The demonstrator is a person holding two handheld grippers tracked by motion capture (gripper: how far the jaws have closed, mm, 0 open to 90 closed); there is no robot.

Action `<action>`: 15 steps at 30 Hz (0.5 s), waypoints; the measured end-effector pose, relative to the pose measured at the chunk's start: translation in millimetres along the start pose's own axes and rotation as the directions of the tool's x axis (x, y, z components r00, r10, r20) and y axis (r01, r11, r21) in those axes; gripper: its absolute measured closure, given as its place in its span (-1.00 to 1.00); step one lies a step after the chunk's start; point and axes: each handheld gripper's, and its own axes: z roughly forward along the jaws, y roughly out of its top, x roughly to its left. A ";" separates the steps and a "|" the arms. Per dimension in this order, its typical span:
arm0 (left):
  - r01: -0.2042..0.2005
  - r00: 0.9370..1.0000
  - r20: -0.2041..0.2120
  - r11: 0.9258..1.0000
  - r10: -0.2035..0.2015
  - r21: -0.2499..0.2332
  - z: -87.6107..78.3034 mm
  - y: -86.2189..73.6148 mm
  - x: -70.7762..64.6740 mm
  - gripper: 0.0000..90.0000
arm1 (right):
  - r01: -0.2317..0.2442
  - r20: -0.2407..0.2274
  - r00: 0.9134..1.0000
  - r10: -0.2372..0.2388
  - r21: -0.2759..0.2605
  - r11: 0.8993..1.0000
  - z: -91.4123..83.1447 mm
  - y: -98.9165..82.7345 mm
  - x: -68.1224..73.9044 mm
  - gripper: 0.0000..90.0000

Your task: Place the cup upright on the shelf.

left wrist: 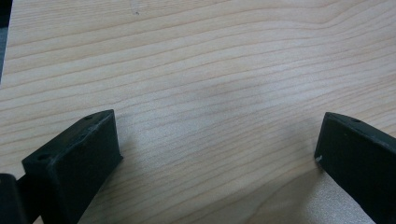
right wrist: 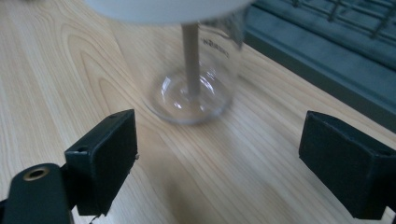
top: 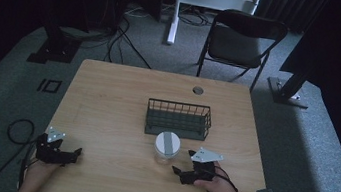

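A clear glass jar (top: 167, 148) with a white lid crossed by a grey strip stands upright in the middle of the wooden table (top: 118, 93), just in front of a dark wire basket (top: 178, 119). My right gripper (top: 178, 173) lies low on the table just right of and nearer than the jar, held by a hand, jaws apart. In the right gripper view the jar (right wrist: 194, 88) stands a short way beyond the open right gripper (right wrist: 217, 154), and nothing is between the jaws. My left gripper (top: 77, 153) rests at the table's near left, open over bare wood (left wrist: 217, 144).
The basket's dark base (right wrist: 327, 42) runs behind the jar to the right. A cable hole (top: 198, 90) sits near the table's far edge. A black folding chair (top: 239, 40) and cables stand on the carpet beyond the table.
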 end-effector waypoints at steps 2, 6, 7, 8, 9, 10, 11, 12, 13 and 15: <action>0.000 1.000 0.000 1.000 0.000 0.000 0.0 0.0 0.0 -1.00 | 0.004 -0.007 1.000 -0.004 -0.009 1.000 2.9 2.4 2.5 -0.75; 0.000 1.000 0.000 1.000 0.000 0.000 0.0 0.0 0.0 -1.00 | 0.000 -0.014 1.000 0.000 -0.024 1.000 8.7 6.4 6.2 -0.75; -0.001 1.000 0.000 1.000 0.001 0.001 -0.1 0.0 0.1 -1.00 | -0.003 -0.012 1.000 0.002 -0.029 1.000 10.1 7.2 6.7 -0.75; 0.000 1.000 0.000 1.000 0.000 0.000 0.0 0.0 0.0 -1.00 | -0.007 -0.011 1.000 0.007 -0.034 0.999 11.4 8.0 7.1 -0.75; -0.001 1.000 0.000 1.000 0.001 0.001 -0.1 0.0 0.1 -1.00 | -0.008 -0.010 1.000 0.007 -0.039 0.999 12.5 8.8 7.8 -0.75; 0.000 1.000 0.000 1.000 0.000 0.000 0.0 0.0 0.0 -1.00 | -0.008 -0.010 1.000 0.008 -0.044 0.999 13.5 9.7 8.6 -0.75; 0.000 1.000 0.000 1.000 0.000 0.000 0.0 0.0 0.0 -1.00 | -0.006 -0.011 1.000 0.006 -0.047 0.999 14.6 10.6 9.3 -0.75; 0.000 1.000 0.000 1.000 0.000 0.000 0.0 0.0 0.0 -1.00 | -0.006 -0.010 1.000 0.006 -0.050 0.999 15.5 11.5 10.3 -0.75; 0.000 1.000 0.000 1.000 0.000 0.000 0.0 0.0 0.0 -1.00 | -0.001 -0.010 1.000 0.000 -0.054 0.999 16.5 12.2 10.8 -0.75; 0.000 1.000 0.000 1.000 0.000 0.000 0.0 0.0 0.0 -1.00 | -0.002 -0.011 1.000 0.002 -0.054 0.999 18.5 13.3 12.0 -0.75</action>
